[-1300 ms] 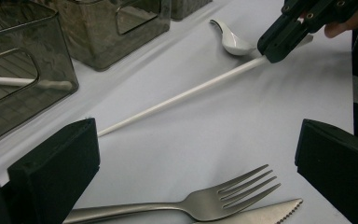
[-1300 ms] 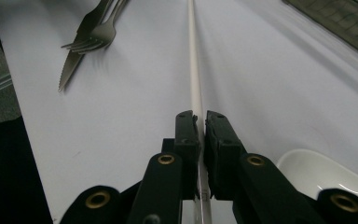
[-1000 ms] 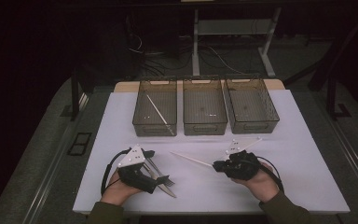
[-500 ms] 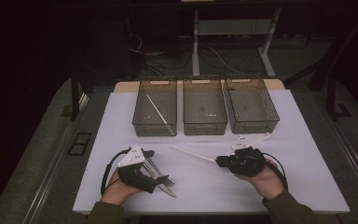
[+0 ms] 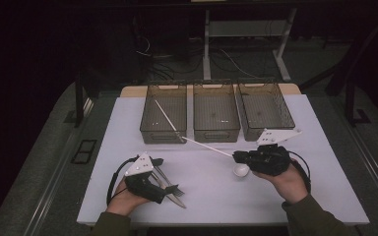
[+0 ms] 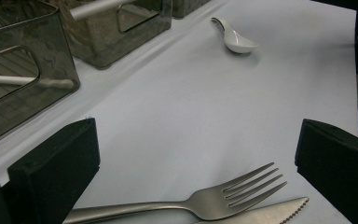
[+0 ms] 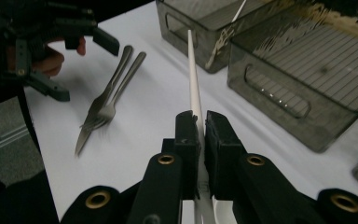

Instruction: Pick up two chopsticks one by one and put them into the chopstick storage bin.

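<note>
right claw (image 7: 198, 140) around white chopstick (image 7: 193, 79)

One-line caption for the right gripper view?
Right tool clamps a white chopstick pointing toward the bins; fork and knife lie left.

White chopstick (image 5: 207, 146) (thin, straight), slanted above table.

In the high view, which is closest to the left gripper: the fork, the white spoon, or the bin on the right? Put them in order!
Measured from the left gripper:
1. The fork, lying right beside its fingers at the near left of the table.
2. The white spoon, on the table towards the right, by the right gripper.
3. The right bin, at the far right of the row of bins.
</note>
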`<state>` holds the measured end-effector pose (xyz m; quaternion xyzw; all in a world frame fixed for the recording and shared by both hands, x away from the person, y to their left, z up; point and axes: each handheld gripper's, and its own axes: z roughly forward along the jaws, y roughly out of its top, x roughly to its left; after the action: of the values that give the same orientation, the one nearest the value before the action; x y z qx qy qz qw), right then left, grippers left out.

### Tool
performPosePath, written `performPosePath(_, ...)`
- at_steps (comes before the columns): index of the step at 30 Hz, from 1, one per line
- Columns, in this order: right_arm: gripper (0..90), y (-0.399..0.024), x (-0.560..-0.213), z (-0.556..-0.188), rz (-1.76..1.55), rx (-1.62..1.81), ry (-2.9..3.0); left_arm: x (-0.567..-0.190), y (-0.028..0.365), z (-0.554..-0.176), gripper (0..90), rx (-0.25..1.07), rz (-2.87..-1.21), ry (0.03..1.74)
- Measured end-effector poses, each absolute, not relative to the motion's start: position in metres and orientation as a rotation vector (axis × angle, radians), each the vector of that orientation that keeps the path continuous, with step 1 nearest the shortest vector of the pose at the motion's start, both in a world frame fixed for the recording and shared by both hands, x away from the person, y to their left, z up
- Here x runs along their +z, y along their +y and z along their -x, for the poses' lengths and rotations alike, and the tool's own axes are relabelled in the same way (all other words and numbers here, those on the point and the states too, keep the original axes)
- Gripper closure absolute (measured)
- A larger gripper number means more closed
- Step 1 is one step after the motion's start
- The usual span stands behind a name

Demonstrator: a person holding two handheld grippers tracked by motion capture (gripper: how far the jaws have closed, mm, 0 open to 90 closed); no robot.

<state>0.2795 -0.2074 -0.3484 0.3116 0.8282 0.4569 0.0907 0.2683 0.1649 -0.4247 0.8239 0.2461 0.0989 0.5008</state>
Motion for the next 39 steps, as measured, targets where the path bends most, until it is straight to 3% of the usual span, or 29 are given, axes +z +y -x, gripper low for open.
performPosePath(15,83.9,-0.188,-0.324,-0.297,-0.917,1.372,2.381,-0.424,0.163,-0.267,0.0,0.238,-1.993,0.592)
performPosePath(39,83.9,-0.132,-0.311,-0.367,-0.974,1.282,2.361,-0.422,0.164,-0.266,0.0,0.238,-1.980,0.580)
